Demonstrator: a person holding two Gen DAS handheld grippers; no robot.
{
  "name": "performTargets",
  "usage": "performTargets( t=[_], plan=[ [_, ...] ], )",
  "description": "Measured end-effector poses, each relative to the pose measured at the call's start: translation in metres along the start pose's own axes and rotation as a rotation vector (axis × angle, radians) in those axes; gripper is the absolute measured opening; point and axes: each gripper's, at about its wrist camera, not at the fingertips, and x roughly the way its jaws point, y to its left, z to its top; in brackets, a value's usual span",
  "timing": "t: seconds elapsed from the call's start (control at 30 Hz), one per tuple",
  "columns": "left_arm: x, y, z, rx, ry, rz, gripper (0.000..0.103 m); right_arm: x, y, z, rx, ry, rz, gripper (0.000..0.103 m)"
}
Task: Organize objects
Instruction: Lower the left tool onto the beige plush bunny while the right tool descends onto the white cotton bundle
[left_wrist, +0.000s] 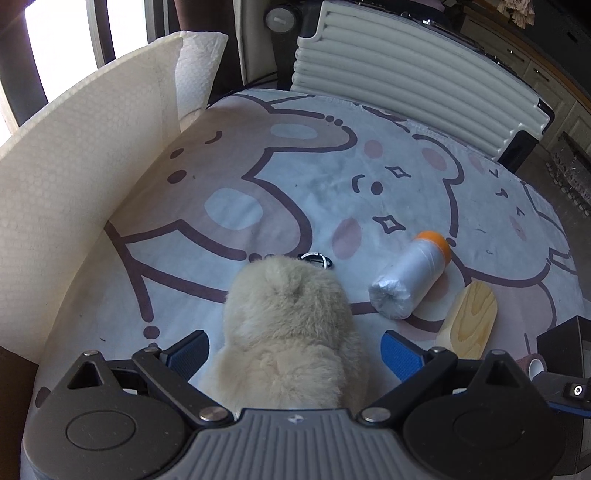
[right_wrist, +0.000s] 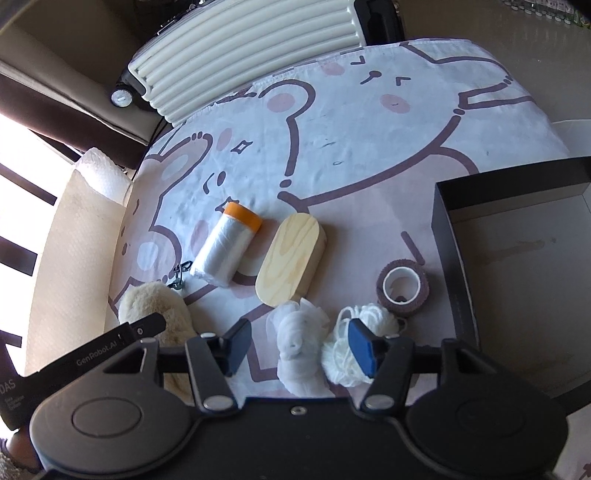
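Note:
My left gripper (left_wrist: 293, 352) is open, with a cream furry plush keychain (left_wrist: 288, 332) lying between its fingers on the cartoon-print cloth (left_wrist: 295, 177); the plush also shows in the right wrist view (right_wrist: 155, 310). A white roll with an orange cap (left_wrist: 410, 280) (right_wrist: 225, 247) and an oval wooden block (left_wrist: 469, 321) (right_wrist: 291, 254) lie to the right. My right gripper (right_wrist: 299, 345) is open over a white mesh puff (right_wrist: 299, 339), with a white yarn ball (right_wrist: 354, 339) at its right finger. A brown tape roll (right_wrist: 402, 291) lies beside it.
A black box (right_wrist: 517, 258) stands open at the right. A white foam wall (left_wrist: 74, 192) borders the left side. A ribbed white suitcase (left_wrist: 406, 66) stands behind the cloth. A paper towel roll (left_wrist: 199, 66) sits at the back left corner.

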Motion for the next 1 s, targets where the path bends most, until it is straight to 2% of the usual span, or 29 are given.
performTargets(
  t=[0.27, 0.37, 0.63, 0.87, 1.0],
  plan=[
    [0.016, -0.001, -0.005, 0.020, 0.048, 0.052, 0.099, 0.008, -0.006, -0.001, 0.039, 0.030, 0.076, 0.060],
    [0.017, 0.002, -0.005, 0.009, 0.056, 0.045, 0.099, 0.016, -0.001, -0.004, 0.020, 0.062, 0.091, 0.060],
    [0.021, 0.014, -0.007, -0.023, 0.089, 0.044, 0.099, 0.039, 0.012, -0.009, -0.047, 0.126, 0.052, 0.059],
    [0.021, 0.018, -0.006, -0.028, 0.092, 0.041, 0.099, 0.054, 0.019, -0.012, -0.091, 0.130, 0.000, 0.053],
    [0.023, 0.018, -0.005, -0.026, 0.103, 0.044, 0.099, 0.061, 0.021, -0.012, -0.113, 0.127, -0.037, 0.046]
  ],
)
